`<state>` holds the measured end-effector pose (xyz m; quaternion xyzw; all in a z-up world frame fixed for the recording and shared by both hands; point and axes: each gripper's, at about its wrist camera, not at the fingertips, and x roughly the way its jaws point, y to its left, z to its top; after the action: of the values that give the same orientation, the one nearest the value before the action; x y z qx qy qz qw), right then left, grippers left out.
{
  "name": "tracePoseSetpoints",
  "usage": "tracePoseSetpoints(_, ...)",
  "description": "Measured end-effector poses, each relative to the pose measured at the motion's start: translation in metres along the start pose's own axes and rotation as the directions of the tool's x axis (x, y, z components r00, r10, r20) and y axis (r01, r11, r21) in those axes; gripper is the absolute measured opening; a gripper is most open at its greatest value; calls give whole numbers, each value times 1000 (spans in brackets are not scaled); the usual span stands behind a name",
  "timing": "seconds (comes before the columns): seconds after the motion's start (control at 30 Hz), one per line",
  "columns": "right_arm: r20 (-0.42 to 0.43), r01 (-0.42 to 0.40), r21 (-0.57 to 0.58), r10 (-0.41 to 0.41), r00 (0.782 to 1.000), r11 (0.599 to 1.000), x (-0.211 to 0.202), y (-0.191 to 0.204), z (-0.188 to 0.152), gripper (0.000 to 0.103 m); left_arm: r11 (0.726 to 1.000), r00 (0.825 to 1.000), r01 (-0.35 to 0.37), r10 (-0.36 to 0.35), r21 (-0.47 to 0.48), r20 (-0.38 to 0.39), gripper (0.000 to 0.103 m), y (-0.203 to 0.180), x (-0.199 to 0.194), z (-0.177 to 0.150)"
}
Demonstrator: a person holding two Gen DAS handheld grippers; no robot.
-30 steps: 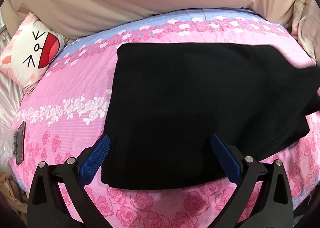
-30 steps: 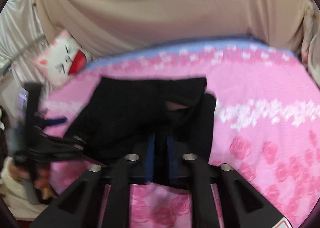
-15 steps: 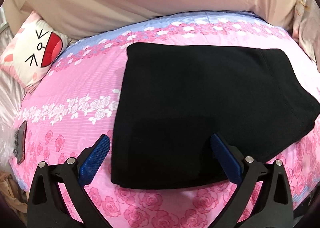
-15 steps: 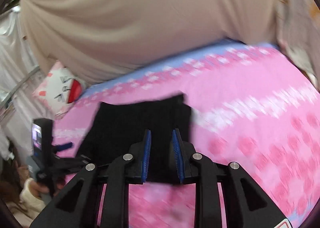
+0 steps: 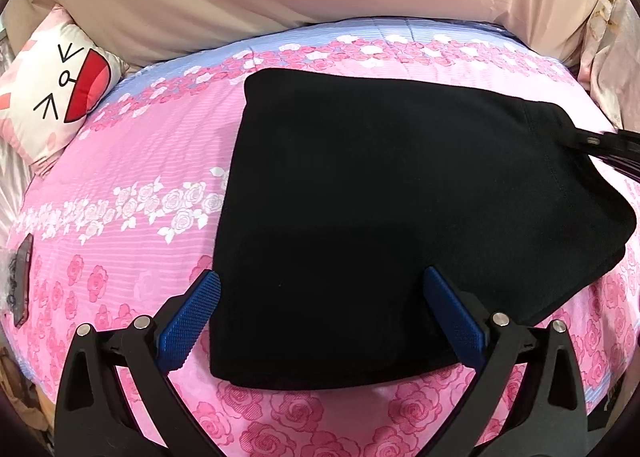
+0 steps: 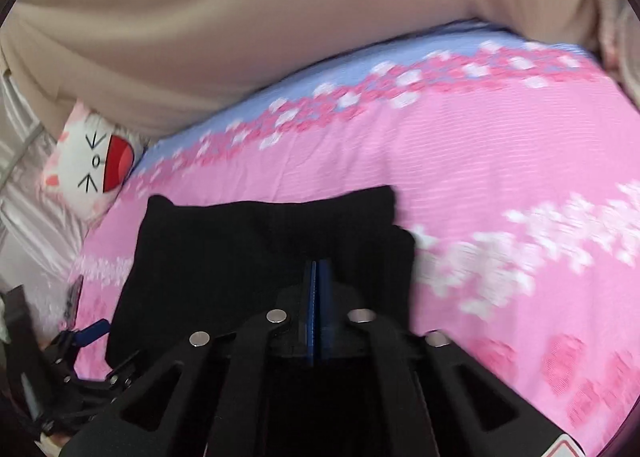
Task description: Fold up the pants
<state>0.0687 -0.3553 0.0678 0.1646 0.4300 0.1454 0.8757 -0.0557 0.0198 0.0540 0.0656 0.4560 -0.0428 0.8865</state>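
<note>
While blur smears right view | left gripper (image 5: 320, 309) gapes over pants (image 5: 400, 217) | right gripper (image 6: 319, 297) just narrowed, grip unclear

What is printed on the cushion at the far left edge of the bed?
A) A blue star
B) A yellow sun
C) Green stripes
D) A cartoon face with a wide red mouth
D: the white cushion beside the rose-print bedspread shows black line eyes, a small nose and a big open red mouth.

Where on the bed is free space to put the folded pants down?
Free: the bedspread between the cat pillow and the black pants, and right of the pants in the right wrist view. Crowded: the near edge by the left gripper.
</note>
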Motion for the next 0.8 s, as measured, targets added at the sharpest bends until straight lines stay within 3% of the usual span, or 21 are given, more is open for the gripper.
tracePoseSetpoints(0.17,9,20,30,-20,1000,999,-37,-3,-25,30,1000,1000,17,-17,2,4,98,2,3,0)
tracePoseSetpoints(0.37,40,21,-85,-18,999,996,-49,35,-54,31,1000,1000,12,-12,5,16,98,1,2,-2)
tracePoseSetpoints(0.43,57,81,-139,-74,996,987,-47,44,-59,31,1000,1000,12,-12,2,17,98,1,1,-4)
tracePoseSetpoints(0.53,37,237,-153,-235,971,959,-33,29,-62,31,1000,1000,13,-13,2,16,98,1,0,-5)
tracePoseSetpoints(0.67,7,107,26,-107,994,994,-44,-9,-66,41,999,999,42,-42,7,27,98,7,-9,-6)
tracePoseSetpoints(0.73,22,110,51,-111,994,993,-53,-17,-68,48,999,998,46,-45,-10,50,98,19,-18,-8)
tracePoseSetpoints(0.8,18,110,62,-111,994,992,-59,-22,-70,50,992,995,101,-99,-74,35,98,40,-19,-7)
